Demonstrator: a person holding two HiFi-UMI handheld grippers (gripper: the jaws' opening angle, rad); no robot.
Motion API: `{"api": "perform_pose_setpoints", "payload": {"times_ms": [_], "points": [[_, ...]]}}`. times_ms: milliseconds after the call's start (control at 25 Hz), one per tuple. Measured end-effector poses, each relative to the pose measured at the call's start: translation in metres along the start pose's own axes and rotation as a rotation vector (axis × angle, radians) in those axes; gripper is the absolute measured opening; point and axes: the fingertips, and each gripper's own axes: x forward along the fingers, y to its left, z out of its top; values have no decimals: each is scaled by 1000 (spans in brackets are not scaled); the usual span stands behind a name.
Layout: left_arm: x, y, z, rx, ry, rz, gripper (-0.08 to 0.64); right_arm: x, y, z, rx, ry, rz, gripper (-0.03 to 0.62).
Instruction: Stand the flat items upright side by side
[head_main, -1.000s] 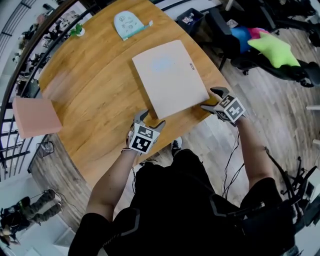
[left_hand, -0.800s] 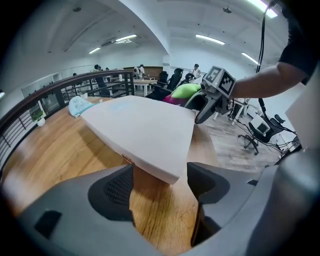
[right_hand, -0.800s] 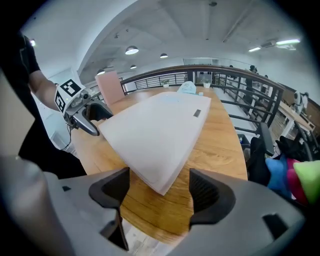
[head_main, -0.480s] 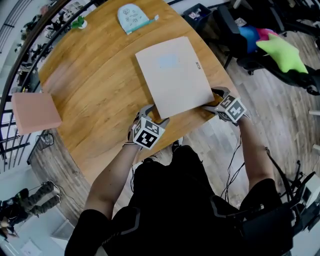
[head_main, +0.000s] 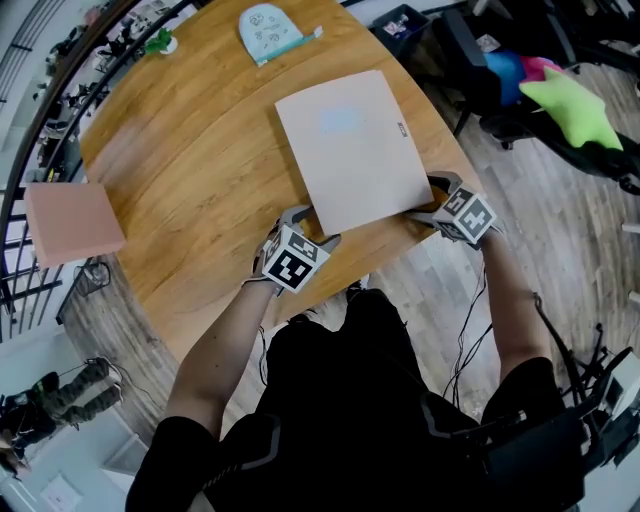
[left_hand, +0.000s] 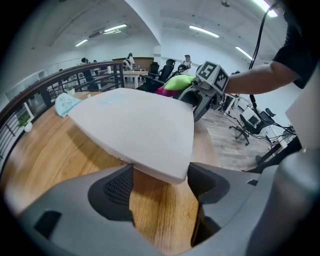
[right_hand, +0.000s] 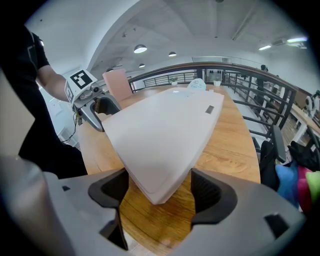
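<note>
A large pale flat board (head_main: 350, 150) lies on the round wooden table (head_main: 190, 170), its near edge toward me. My left gripper (head_main: 308, 222) is open, its jaws either side of the board's near left corner (left_hand: 175, 165). My right gripper (head_main: 425, 197) is open too, and the near right corner (right_hand: 157, 192) sits between its jaws. In the left gripper view the board's corner rides slightly above the wood. A pink flat item (head_main: 72, 222) is at the table's left edge and looks upright in the right gripper view (right_hand: 117, 82).
A light blue flat item (head_main: 268, 30) and a small green plant (head_main: 158, 42) sit at the table's far side. A dark railing (head_main: 30, 130) curves round the left. Office chairs and a green star cushion (head_main: 575, 95) stand to the right on the wood floor.
Both grippers have moved forward onto the board's near corners, the left one the most. The board itself has hardly shifted.
</note>
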Motion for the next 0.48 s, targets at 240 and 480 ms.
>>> {"api": "perform_pose_setpoints", "payload": {"times_ms": [240,480], "points": [[4,2,0,-7,30,33,336,-5,-1,15,-35,-4,-22,383],[0,8,-11,-26,56,53,336,-16,11,33,-106,-32,-64,371]]}}
